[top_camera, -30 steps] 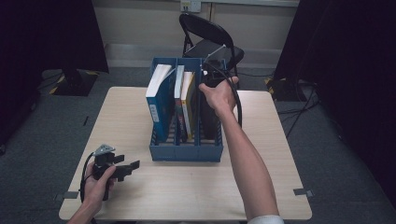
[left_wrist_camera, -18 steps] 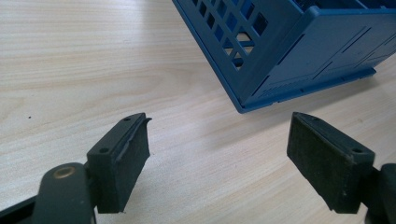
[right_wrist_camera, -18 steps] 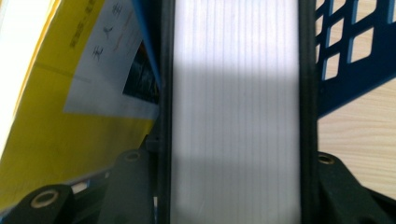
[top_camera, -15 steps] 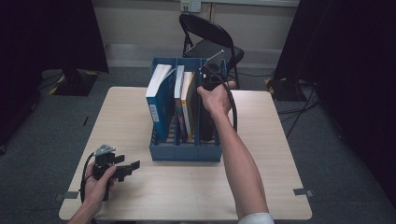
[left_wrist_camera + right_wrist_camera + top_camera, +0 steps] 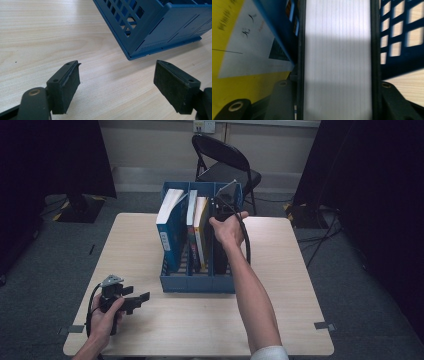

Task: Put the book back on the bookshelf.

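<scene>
A blue three-slot file rack (image 5: 197, 282) stands at the middle of the table. My right gripper (image 5: 223, 204) reaches down from above into its right slot, shut on a black-covered book (image 5: 219, 251) that stands upright there. In the right gripper view, the book's white page edge (image 5: 337, 50) runs between the jaws of my right gripper (image 5: 337, 82), with a yellow book (image 5: 239, 82) in the neighbouring slot. My left gripper (image 5: 137, 295) rests in the person's hand near the table's front left corner. Its jaws stand wide apart over bare wood in the left gripper view (image 5: 116, 75), facing the rack's corner (image 5: 155, 35).
A thick blue book (image 5: 169, 227) leans in the left slot and thin books (image 5: 196, 227) stand in the middle one. A black folding chair (image 5: 225, 165) stands behind the wooden table (image 5: 300, 285). Tape marks lie on the floor by the table's front corners.
The right hand has sunk, carrying the black book lower into the rack's right slot. The left hand and its gripper have stayed where they were.
</scene>
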